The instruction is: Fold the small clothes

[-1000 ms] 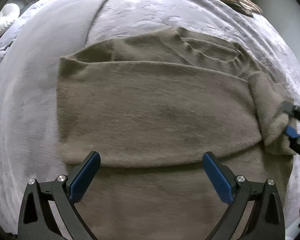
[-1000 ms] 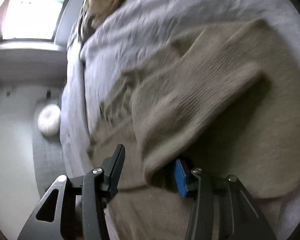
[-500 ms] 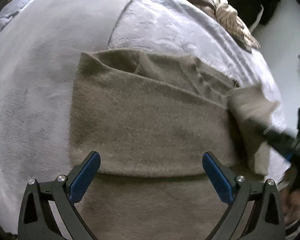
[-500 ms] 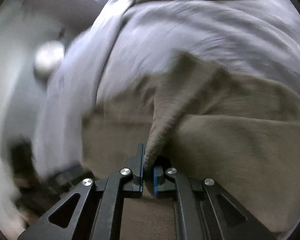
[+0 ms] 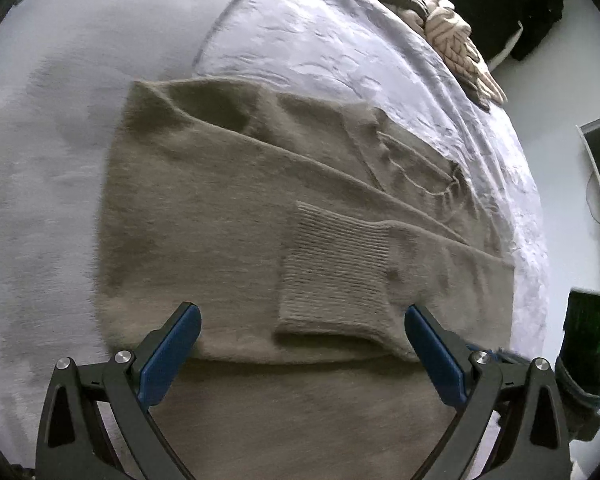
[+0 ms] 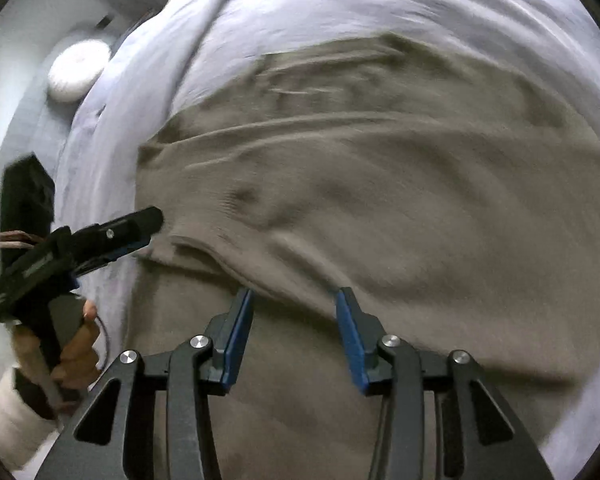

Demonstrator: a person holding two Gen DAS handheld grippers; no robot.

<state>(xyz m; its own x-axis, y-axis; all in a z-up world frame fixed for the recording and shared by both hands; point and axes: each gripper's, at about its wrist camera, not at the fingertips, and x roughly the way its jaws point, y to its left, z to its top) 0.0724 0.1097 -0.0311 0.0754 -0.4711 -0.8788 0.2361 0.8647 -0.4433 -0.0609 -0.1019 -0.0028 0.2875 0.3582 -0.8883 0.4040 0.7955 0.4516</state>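
Sweater (image 5: 228,216) lies flat on your grey bed cover (image 5: 44,184), ribbed cuff (image 5: 332,268) clear only in L view; L gripper (image 5: 302,344) wide apart, R gripper (image 6: 295,320) jaws just reopened, empty; R view shows your hand (image 6: 76,344).

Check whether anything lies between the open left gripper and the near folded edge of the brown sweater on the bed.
Nothing visible does. The left gripper hangs open right over the fuzzy brown knit sweater, its blue-padded fingers bare, straddling the folded edge with the ribbed cuff lying flat on top. The right gripper is open too, holding nothing.
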